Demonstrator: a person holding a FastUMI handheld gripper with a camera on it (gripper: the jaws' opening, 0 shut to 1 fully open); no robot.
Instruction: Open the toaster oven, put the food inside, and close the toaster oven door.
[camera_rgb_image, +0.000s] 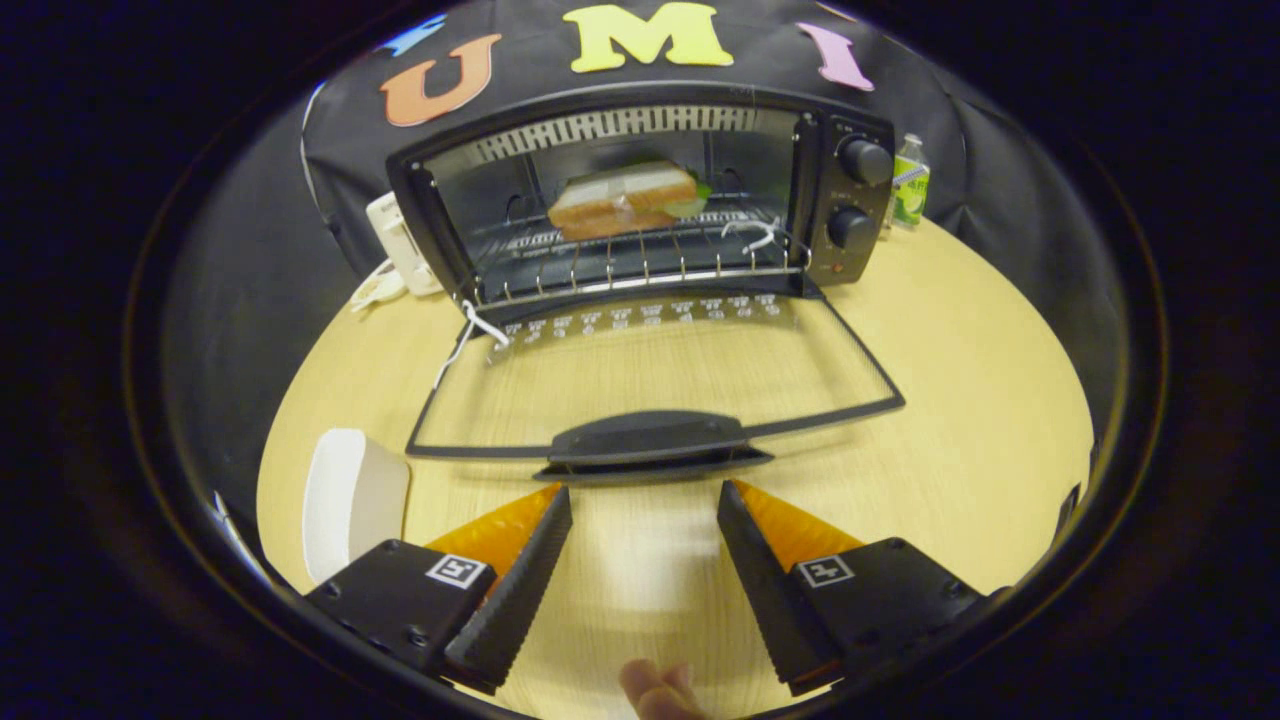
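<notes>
With the layered sandwich (622, 200) already resting on the wire rack inside the black toaster oven (640, 200), only closing remained, so the hand-held gripper (645, 515), fingers spread and empty, needed to lift the lowered glass door's black handle (650, 445) off the pale wooden desk (980, 420); no writing was legible.

black toaster oven (640, 200), glass door dropped open: 1
layered sandwich (622, 200) on rack: 1
round black knobs (865, 160): 2
white paper plate (350, 500): 1
green-labelled clear bottle (910, 185): 1
gripper (645, 500), fingers apart, empty: 1
</notes>
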